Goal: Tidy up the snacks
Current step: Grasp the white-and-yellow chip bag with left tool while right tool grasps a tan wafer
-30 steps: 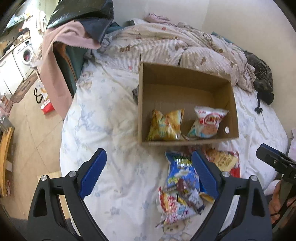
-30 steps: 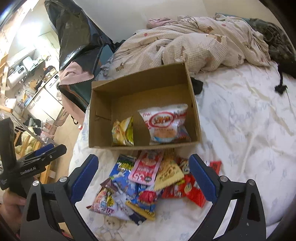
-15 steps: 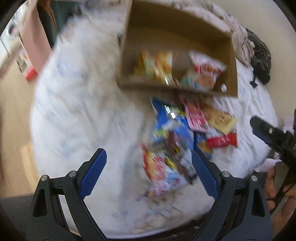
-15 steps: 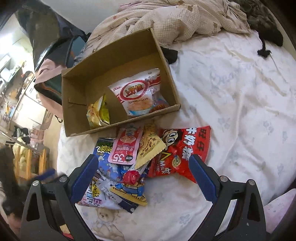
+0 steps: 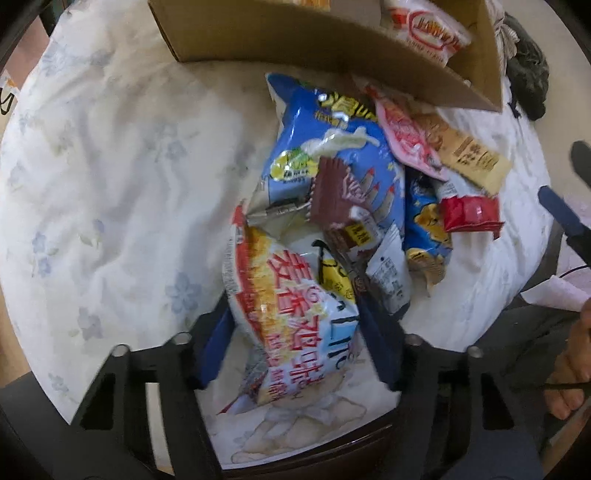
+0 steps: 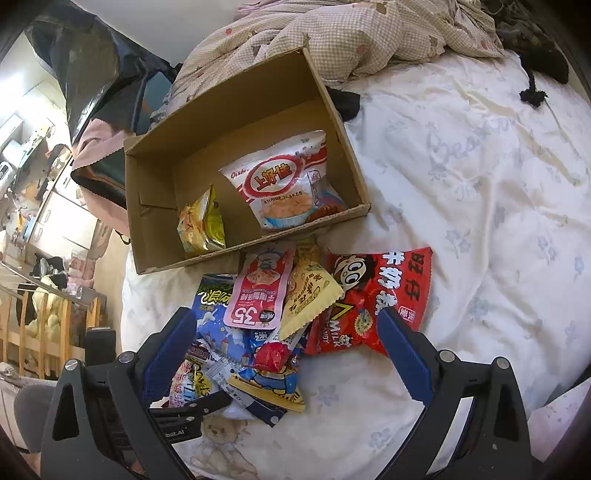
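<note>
A cardboard box (image 6: 332, 122) lies on the bed with a white-and-red shrimp flakes bag (image 6: 284, 184) and a yellow bag (image 6: 203, 221) inside. A pile of snack packets lies in front of it. My left gripper (image 5: 295, 339) straddles a white-and-red snack bag (image 5: 291, 306) at the pile's near end, its blue fingers close on both sides of the bag. My right gripper (image 6: 288, 347) is open above the pile, over a blue packet (image 6: 266, 362), with a red milk-candy bag (image 6: 373, 295) by its right finger. The box (image 5: 295, 40) also shows in the left wrist view.
A crumpled checked quilt (image 6: 351, 33) lies behind the box. A black item (image 6: 535, 55) sits at the far right of the bed. The bed's left edge drops to a floor with furniture (image 6: 37, 206). Bare floral sheet (image 6: 480, 184) spreads right of the box.
My left gripper has dropped down onto the pile and its fingers have narrowed around the white-and-red bag. My right gripper has come lower and closer to the pile, still open.
</note>
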{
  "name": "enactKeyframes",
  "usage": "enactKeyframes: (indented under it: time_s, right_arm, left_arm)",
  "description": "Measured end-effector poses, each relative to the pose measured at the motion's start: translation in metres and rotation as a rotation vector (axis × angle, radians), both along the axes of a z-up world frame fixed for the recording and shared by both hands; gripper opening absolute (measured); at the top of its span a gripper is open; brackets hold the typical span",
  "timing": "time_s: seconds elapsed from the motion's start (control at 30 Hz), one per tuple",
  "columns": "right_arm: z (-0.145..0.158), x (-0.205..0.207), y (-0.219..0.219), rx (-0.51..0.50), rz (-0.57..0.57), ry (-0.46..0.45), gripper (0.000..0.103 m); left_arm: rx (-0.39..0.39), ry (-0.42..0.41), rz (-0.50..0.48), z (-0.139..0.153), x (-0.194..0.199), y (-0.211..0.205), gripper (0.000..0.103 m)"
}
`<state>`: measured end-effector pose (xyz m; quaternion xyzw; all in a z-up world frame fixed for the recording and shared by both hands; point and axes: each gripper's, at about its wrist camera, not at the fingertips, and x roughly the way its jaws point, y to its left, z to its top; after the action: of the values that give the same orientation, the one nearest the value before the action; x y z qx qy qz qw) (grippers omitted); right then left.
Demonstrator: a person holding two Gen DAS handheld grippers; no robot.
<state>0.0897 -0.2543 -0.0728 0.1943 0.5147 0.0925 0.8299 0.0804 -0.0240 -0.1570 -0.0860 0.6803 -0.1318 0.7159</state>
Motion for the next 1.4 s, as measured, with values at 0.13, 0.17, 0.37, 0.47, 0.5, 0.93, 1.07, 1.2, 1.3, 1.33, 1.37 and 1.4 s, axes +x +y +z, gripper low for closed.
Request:
enactKeyframes:
  time_s: [0.13,0.17,0.37,0.47,0.5,0.93,1.07,1.2,1.3,1.33,1.37,1.4]
  right_arm:
    - [0.000,-0.002,-0.008,0.006,-0.020,0.001,0.100]
    - [-0.001,-0.002,-0.011,0.010,-0.028,0.006,0.100]
    - [-0.012,0.001,-0.025,0.090,-0.072,0.052,0.100]
    - [-0.014,0.001,-0.029,0.108,-0.090,0.061,0.100]
    - [-0.014,0.001,-0.030,0.106,-0.097,0.062,0.100]
    - [-0.053,0.035,-0.026,0.191,-0.119,0.214,0.054]
    - [-0.061,0.047,-0.009,0.149,-0.081,0.219,0.030]
    - [-0.059,0.046,-0.009,0.138,-0.095,0.177,0.010]
    - [-0.046,0.037,-0.015,0.144,-0.097,0.129,0.004]
    - [-0.042,0.033,-0.017,0.157,-0.095,0.112,0.002]
    - [-0.036,0.028,-0.019,0.166,-0.095,0.099,0.002]
    - [-0.033,0.024,-0.021,0.170,-0.092,0.091,0.002]
  left_arm:
    - [-0.018,-0.030,-0.014,0.021,-0.010,0.005,0.046]
    - [-0.037,-0.033,-0.021,0.027,-0.014,0.007,0.045]
    - [-0.098,-0.116,-0.073,0.068,-0.022,0.012,0.043]
    - [-0.134,-0.204,-0.063,0.098,-0.020,0.023,0.043]
    - [-0.127,-0.237,-0.050,0.105,-0.018,0.027,0.043]
    - [-0.108,-0.297,0.206,0.103,0.001,0.054,0.043]
    - [-0.085,-0.289,0.199,0.099,-0.004,0.056,0.043]
    - [-0.048,-0.286,0.214,0.096,-0.002,0.058,0.043]
    - [-0.044,-0.279,0.228,0.093,-0.001,0.061,0.043]
    - [-0.044,-0.280,0.229,0.094,-0.001,0.062,0.043]
    - [-0.042,-0.282,0.228,0.094,-0.001,0.062,0.043]
    - [-0.040,-0.284,0.227,0.094,-0.001,0.061,0.043]
